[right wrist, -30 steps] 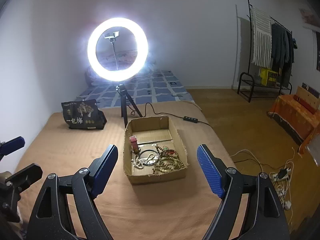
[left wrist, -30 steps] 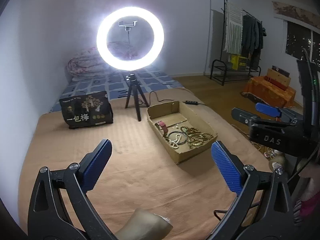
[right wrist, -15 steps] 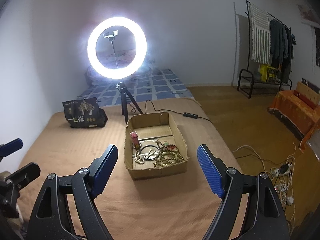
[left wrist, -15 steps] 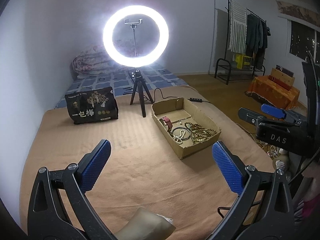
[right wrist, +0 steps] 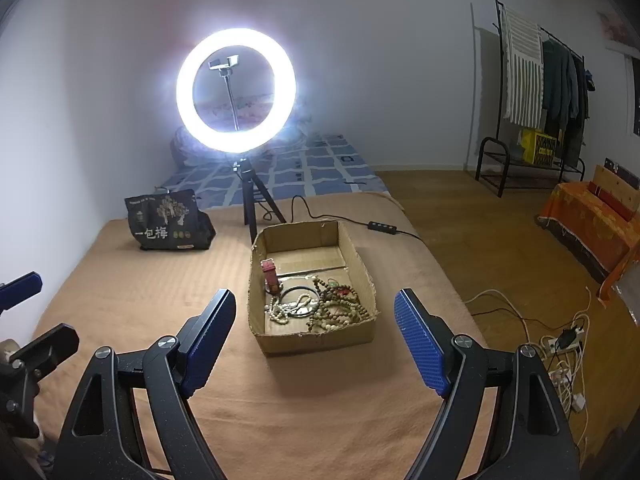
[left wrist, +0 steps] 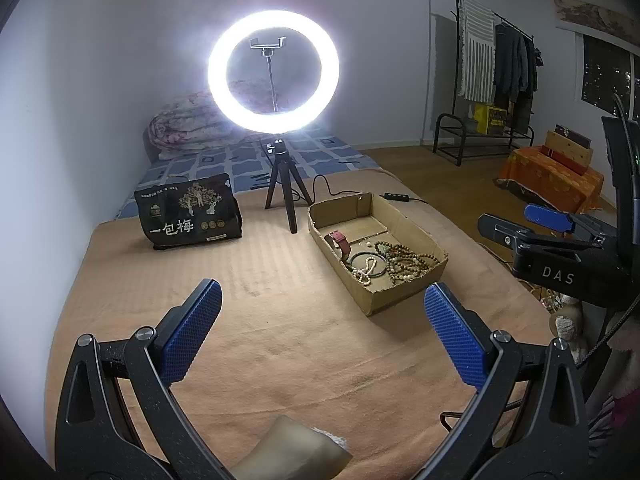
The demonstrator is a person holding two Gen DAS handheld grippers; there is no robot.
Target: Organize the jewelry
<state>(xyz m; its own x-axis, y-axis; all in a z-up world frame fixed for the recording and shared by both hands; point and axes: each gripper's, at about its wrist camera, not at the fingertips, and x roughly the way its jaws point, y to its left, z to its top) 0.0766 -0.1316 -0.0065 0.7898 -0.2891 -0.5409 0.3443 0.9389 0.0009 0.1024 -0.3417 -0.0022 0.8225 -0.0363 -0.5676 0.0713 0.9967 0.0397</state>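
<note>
Jewelry [right wrist: 316, 304] sits tangled in the cardboard box [right wrist: 316, 336] on the tan blanket, well ahead of both grippers. Left gripper [left wrist: 322, 326] and right gripper [right wrist: 314, 336] both gape wide, holding nothing. Risk: bead strands snag together (one lift likely drags several), or a finger catches the box wall and tips it. Blanket left of box is open; ring light tripod [right wrist: 254, 208] stands just behind.
</note>
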